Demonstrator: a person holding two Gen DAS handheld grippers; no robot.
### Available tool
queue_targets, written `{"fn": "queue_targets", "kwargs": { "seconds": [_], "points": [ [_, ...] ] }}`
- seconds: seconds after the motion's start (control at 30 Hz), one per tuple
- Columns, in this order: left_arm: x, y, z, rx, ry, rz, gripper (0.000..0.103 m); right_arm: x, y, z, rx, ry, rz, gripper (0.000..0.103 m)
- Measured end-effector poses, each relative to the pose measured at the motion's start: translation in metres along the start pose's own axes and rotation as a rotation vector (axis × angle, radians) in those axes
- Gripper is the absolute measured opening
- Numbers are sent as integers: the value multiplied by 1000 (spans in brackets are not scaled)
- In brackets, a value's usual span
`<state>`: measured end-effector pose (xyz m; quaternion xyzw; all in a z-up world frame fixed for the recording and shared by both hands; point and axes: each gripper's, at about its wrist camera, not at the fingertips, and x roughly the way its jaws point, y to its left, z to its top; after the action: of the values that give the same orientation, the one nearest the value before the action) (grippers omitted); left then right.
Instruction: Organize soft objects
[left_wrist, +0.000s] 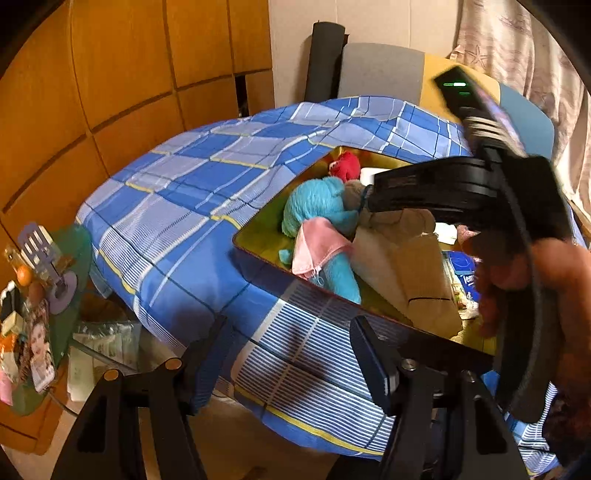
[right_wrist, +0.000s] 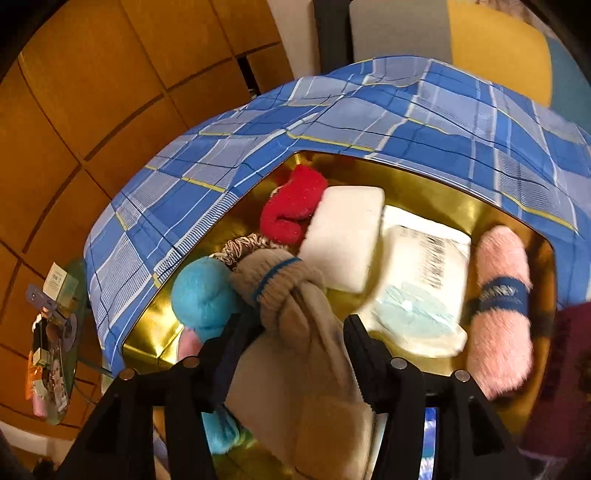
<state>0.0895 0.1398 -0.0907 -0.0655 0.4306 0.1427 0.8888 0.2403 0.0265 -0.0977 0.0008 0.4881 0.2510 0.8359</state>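
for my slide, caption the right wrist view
Right gripper open around a beige sock in a gold tray of soft items.

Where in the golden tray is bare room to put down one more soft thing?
Bare gold shows along the far wall of the golden tray, behind the white packet, and in the near-left corner beside the blue plush. The middle, around the beige sock and white sponge, is crowded.
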Motion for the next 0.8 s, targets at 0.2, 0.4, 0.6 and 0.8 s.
{"fn": "queue_targets", "kwargs": {
  "seconds": [0.2,0.4,0.6,0.8],
  "points": [
    [0,-6,-3,14,17,-36,67,-41,-13,-19,6,-68,-47,67],
    [-8,-10,-1,43,-17,-4,67,-82,-11,-38,-16,-132,-103,79],
    [-20,-4,2,47,-35,1,67,-123,-4,-62,-1,-206,-164,88],
    [-37,-3,2,60,-51,-21,67,-158,0,-87,49,-256,-222,95]
  ]
}}
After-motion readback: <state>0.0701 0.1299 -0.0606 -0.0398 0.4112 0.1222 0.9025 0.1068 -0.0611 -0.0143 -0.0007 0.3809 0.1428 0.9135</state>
